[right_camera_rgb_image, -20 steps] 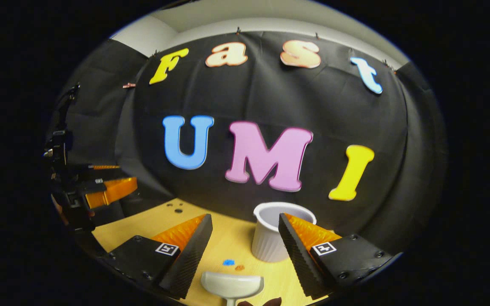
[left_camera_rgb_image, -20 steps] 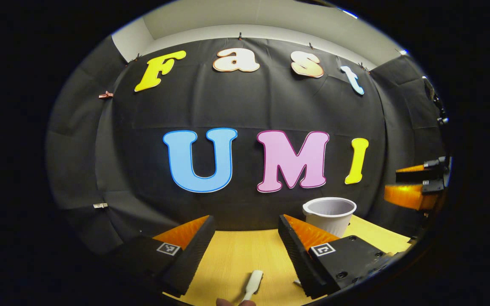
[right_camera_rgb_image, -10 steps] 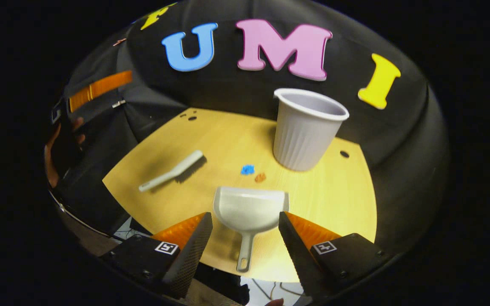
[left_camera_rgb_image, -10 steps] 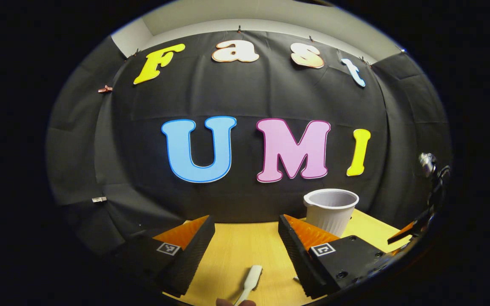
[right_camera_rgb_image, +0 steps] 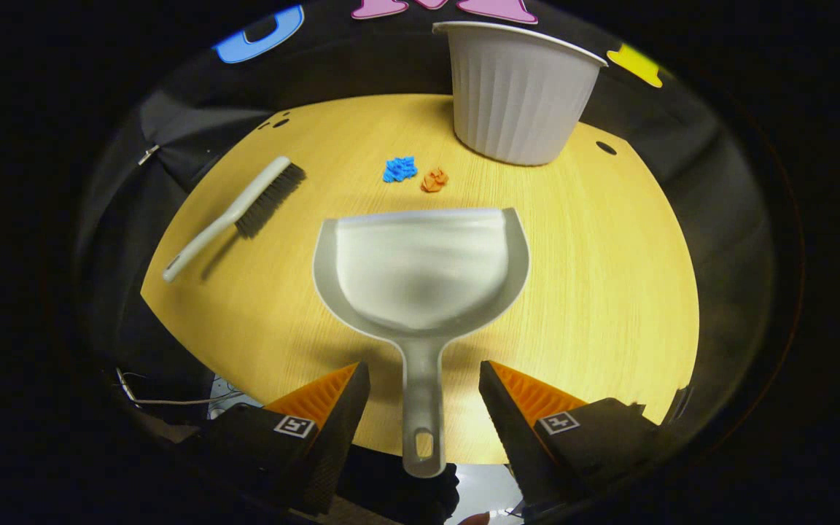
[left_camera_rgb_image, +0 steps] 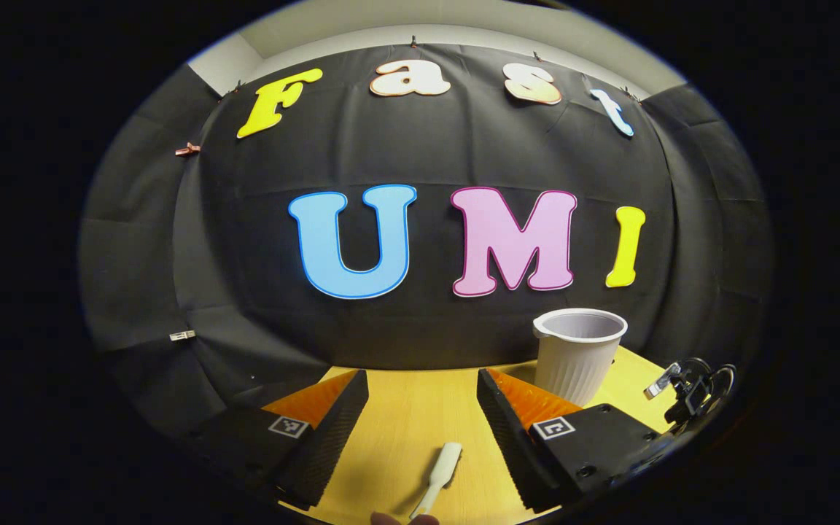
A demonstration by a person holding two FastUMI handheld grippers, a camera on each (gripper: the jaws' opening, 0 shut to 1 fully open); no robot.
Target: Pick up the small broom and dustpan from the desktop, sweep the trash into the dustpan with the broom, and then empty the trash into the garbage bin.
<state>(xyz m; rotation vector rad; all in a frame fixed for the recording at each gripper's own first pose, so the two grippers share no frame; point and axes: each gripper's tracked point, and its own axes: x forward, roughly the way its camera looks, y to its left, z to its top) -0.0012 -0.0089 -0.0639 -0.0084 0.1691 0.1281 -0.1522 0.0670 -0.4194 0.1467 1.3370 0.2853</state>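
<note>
In the right gripper view, the right gripper (right_camera_rgb_image: 421, 397) has its 2 fingers spread wide, nothing between them pressed. The long handle of the pale grey plastic dustpan (right_camera_rgb_image: 420, 273) runs down the gap between the fingers, apart from both, its hanging hole at the near edge of the round light wooden desktop (right_camera_rgb_image: 609, 292). The pan's open mouth faces 2 small crumpled scraps lying just beyond it: a blue paper scrap (right_camera_rgb_image: 399, 169) and an orange paper scrap (right_camera_rgb_image: 434, 179), side by side. Farther back stands the ribbed white plastic garbage bin (right_camera_rgb_image: 518, 87), upright. To the left lies the small grey broom with dark bristles (right_camera_rgb_image: 234, 215), flat on the wood, well apart from the dustpan.

In the left gripper view, the left gripper (left_camera_rgb_image: 421, 405) is likewise wide open and empty, held above the desktop (left_camera_rgb_image: 405, 415). The broom's handle end (left_camera_rgb_image: 440, 474) lies below the gap, and the bin (left_camera_rgb_image: 579, 355) stands to the right.
</note>
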